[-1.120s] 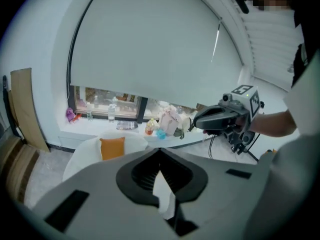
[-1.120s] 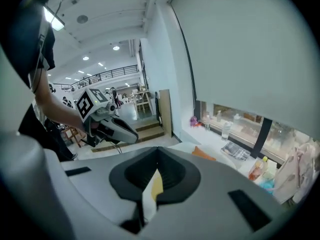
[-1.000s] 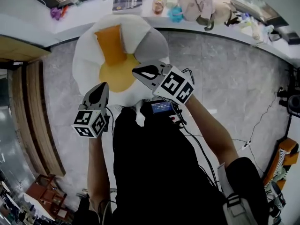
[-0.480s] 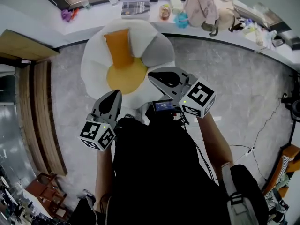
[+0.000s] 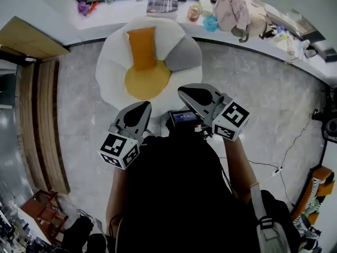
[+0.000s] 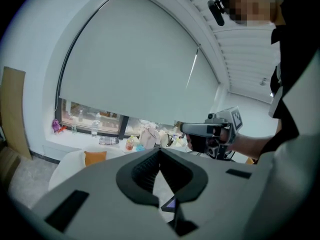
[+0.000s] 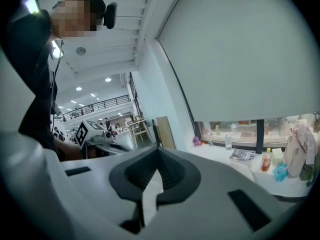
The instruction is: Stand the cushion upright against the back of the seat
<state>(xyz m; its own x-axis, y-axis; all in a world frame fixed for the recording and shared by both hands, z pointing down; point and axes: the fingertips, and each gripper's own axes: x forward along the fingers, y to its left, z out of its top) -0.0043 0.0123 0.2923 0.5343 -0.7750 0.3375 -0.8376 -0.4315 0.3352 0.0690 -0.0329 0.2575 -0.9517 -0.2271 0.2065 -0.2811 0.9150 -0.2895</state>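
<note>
On the white seat (image 5: pixel 113 62), in the head view, the orange cushion (image 5: pixel 142 47) stands on edge against the backrest, behind the round yellow pad (image 5: pixel 147 82). It looks flat, firm and rectangular. The left tool (image 5: pixel 141 107) and right tool (image 5: pixel 185 92) hang near the person's body, well apart from it. The placing looks done; the next move likely calls only for checking it does not slump.

In the left gripper view the jaws are pressed together on nothing, with the cushion (image 6: pixel 95 158) far beyond.

In the right gripper view the jaws likewise meet, empty; no cushion shows.
</note>
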